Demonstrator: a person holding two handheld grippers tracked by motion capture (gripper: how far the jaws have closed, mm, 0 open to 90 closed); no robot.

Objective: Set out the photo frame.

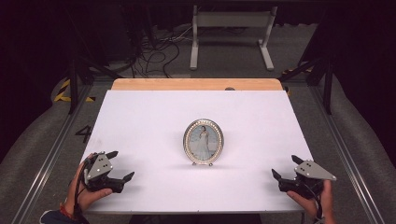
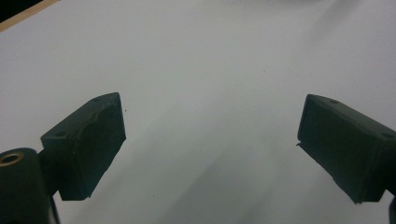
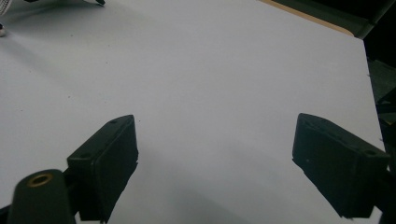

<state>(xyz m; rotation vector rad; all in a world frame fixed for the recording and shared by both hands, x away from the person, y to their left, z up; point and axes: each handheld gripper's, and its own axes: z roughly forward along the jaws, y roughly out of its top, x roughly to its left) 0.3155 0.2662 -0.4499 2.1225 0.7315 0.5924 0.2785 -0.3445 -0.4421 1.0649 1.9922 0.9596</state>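
At the near-left corner of the white table, the left gripper rests in the person's left hand, jaws wide apart with nothing between them; its own view confirms bare white surface between the two black pads. Mid-table, a little toward the near edge, an oval frame stands upright on small feet, portrait facing the camera, well apart from both grippers. At the near-right corner, the right gripper sits in the right hand, jaws likewise spread and holding nothing; its view shows bare table ahead. A wooden strip edges the far side.
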